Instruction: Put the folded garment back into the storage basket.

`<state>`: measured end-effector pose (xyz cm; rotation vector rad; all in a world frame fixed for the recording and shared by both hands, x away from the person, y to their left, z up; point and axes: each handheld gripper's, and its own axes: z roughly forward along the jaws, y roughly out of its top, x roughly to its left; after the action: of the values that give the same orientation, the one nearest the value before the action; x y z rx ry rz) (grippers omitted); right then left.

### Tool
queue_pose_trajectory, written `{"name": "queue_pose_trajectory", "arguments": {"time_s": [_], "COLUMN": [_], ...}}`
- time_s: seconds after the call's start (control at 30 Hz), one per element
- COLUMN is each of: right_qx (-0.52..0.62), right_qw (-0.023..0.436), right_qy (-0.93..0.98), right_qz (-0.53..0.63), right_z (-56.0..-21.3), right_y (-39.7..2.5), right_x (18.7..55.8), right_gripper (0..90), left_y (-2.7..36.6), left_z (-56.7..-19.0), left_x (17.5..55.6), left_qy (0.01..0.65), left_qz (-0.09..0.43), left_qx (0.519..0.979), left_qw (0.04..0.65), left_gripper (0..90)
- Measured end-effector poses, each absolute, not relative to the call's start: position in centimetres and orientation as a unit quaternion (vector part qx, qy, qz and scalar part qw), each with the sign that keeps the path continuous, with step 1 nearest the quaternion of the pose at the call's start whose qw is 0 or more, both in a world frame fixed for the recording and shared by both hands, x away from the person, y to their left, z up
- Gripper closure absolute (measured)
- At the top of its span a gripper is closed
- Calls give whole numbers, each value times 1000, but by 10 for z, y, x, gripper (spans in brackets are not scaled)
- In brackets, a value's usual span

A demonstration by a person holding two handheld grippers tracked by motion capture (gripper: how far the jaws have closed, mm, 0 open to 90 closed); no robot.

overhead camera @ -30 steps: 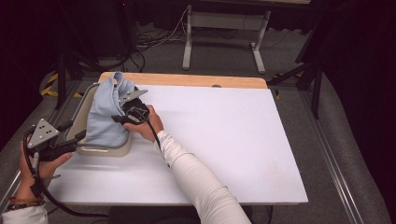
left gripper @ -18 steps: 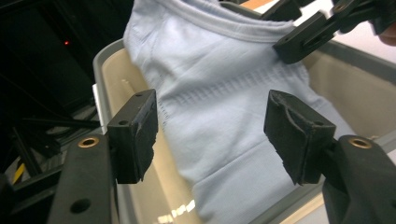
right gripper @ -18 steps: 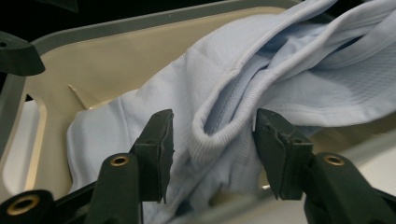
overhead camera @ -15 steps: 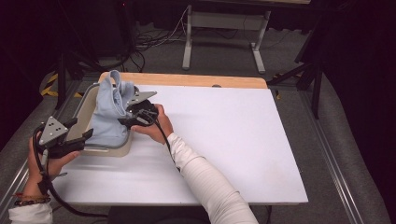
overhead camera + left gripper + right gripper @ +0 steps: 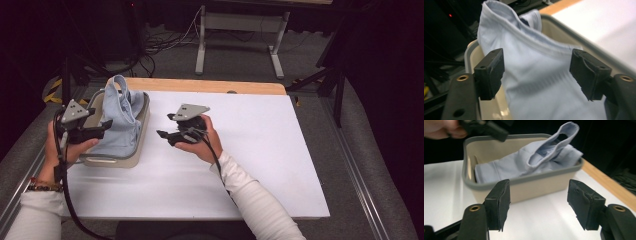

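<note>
On the desk (image 5: 280,165), the bin (image 5: 131,159) holds the blue cloth (image 5: 120,125), mostly tucked in, one loop sticking up. My left hand-held gripper (image 5: 102,126) and right hand-held gripper (image 5: 166,136) gape wide, both empty.

No legible text, label, brand, number or sign on any surface in view.

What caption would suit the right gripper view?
Open tongs face a beige bin holding a crumpled light-blue garment on a white table.
</note>
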<state>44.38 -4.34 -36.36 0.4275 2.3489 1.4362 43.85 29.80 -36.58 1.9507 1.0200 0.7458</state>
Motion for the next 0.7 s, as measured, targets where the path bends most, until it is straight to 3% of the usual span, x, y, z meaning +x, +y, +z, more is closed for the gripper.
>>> {"name": "queue_pose_trajectory", "arguments": {"time_s": [0.1,0.33,0.5,0.63,0.7], "right_qx": [151,170,189,207,215], "right_qw": [190,210,218,216,213], "right_qy": [823,822,825,827,826], "right_qz": [514,501,486,476,476], "right_z": [-358,-364,-376,-387,-392], "right_y": [-70,-128,-163,-187,-197], "right_x": [429,403,388,377,372], "right_gripper": [357,356,356,356,355], "left_y": [287,257,252,256,258], "left_z": [-362,-368,-375,-384,-390], "left_x": [455,488,511,527,532], "left_qy": [407,390,430,473,481], "left_qz": [298,309,313,273,239], "left_qx": [774,802,794,790,795], "left_qw": [382,329,295,278,282], "left_gripper": [242,243,212,203,272]}}
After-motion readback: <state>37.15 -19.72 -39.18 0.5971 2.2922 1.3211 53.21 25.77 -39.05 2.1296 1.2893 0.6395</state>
